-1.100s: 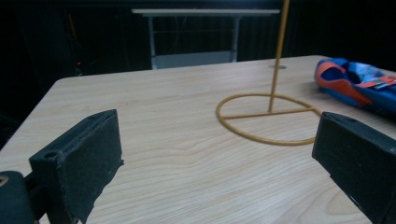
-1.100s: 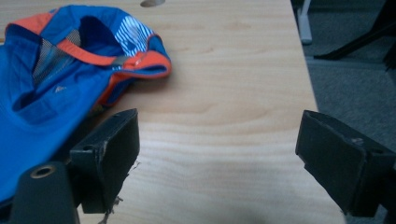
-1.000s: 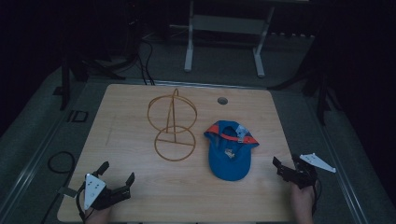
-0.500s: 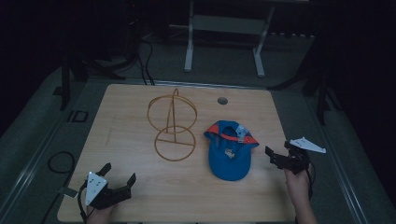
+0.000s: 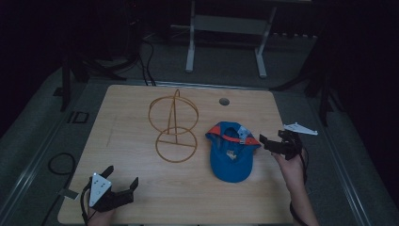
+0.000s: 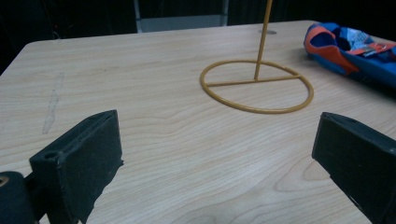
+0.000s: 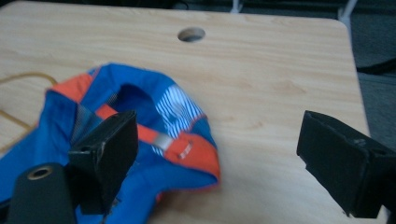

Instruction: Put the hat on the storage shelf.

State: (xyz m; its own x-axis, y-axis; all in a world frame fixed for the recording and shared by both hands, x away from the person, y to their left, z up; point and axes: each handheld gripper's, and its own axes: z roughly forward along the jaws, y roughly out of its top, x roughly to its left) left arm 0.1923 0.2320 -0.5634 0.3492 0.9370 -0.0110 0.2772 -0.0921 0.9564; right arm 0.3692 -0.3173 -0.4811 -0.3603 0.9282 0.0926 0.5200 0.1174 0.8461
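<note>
Blue cap [image 5: 230,153] lies upside down on the wooden table [image 5: 127,108], right of centre, nearer the right edge than the left, w/ bare wood between it and the front edge. Opening faces up: orange trim round the rim, orange back strap w/ a small buckle, striped lining inside; brim points toward the front edge.

R gripper [image 5: 272,144] hangs just beside the cap's right side, above the strip of bare surface between cap and right edge. Jaws spread wide, nothing between them. In the right gripper view one jaw sits over the cap's blue cloth, the other over bare wood; can't tell if it touches.

Wire stand [image 5: 175,127], gold, sits mid-table just left of the cap, close but apart; flat ring base, upright rod, hoops on top. Round hole [image 5: 224,101] near the back edge.

L gripper [image 5: 123,184] is at the front-left corner, well apart from the stand. Jaws wide open, empty. Open wood ahead of it up to the stand's ring.
</note>
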